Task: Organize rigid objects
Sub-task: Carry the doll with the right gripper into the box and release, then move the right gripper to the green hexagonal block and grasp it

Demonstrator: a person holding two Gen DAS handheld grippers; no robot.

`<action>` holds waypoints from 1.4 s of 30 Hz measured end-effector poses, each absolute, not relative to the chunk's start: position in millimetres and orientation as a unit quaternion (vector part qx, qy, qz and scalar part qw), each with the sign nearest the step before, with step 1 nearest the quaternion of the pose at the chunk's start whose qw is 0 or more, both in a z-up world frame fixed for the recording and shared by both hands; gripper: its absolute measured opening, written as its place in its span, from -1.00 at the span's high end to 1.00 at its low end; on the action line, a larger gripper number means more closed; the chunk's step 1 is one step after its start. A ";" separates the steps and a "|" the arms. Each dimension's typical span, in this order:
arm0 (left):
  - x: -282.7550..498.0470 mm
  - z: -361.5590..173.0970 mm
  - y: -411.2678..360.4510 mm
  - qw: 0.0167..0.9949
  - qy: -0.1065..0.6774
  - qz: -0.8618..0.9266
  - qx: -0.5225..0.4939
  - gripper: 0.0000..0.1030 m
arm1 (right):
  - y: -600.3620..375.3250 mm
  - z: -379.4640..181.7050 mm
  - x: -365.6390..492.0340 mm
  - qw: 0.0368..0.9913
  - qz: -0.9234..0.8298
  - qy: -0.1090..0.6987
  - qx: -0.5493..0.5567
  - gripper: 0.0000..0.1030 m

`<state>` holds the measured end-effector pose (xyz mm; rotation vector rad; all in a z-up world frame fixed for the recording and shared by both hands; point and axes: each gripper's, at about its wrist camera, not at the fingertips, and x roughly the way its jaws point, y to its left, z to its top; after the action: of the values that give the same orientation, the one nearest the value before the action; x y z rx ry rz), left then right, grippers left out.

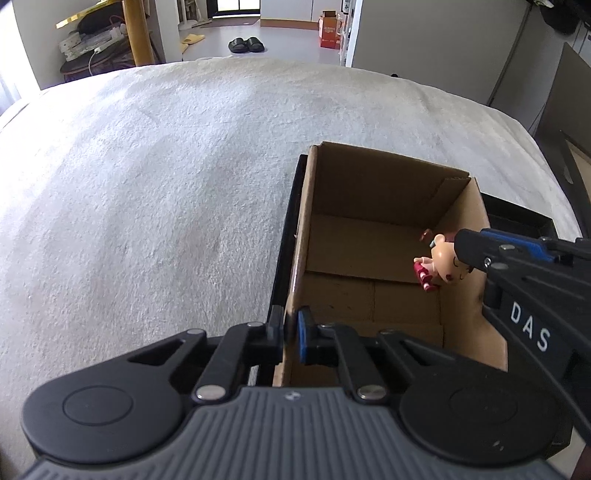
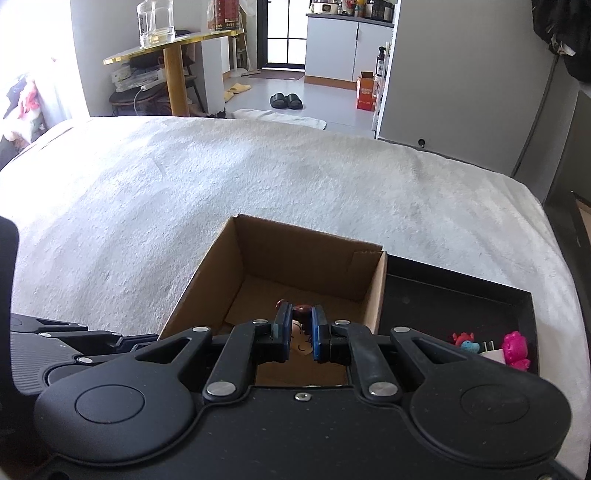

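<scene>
Left tongs [image 1: 290, 326] pinch the cardboard box [image 1: 369, 192] wall. Right tongs [image 2: 298, 332] clamp the doll figurine [image 1: 441, 264] by its head over the box. Figurine likely light, stiff, slick plastic; the head grip suits it.

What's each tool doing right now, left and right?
Left tool: shut on the cardboard box wall.
Right tool: shut on the doll figure, over the box.

Daylight pours in from the left in both views; I'm seeing the white blanket [image 1: 166, 177] blown out near the left edge, greyer to the right. The cardboard box [image 1: 369, 229] is dim inside, its far wall shadowed. Fisheye bends the blanket's far edge into an arc. Focus is crisp centrally, and the doorway window [image 2: 286, 33] glares white.
</scene>
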<state>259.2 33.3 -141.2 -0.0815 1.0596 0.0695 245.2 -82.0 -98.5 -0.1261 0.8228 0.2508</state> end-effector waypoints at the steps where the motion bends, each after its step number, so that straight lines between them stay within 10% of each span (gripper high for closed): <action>1: 259.8 -141.4 34.3 0.861 0.506 0.033 -0.043 0.87 | -81.1 -99.2 246.7 0.907 0.122 0.399 -0.061 0.78; 22: 252.8 -128.4 20.4 0.864 0.500 0.054 -0.010 0.76 | -97.1 -74.2 232.0 0.913 0.100 0.382 -0.098 0.12; 30: 238.6 -110.7 5.8 0.875 0.481 0.053 0.013 -0.03 | -125.3 -61.8 214.7 0.926 0.082 0.361 -0.079 -0.27; 42: 223.1 -97.4 -23.7 0.881 0.468 0.052 0.056 -0.40 | -180.2 -69.1 188.2 0.934 0.032 0.350 -0.063 -0.45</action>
<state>223.1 -23.7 -97.4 0.1166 0.9746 0.1081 188.2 -180.2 -69.1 -0.1283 0.7166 0.0664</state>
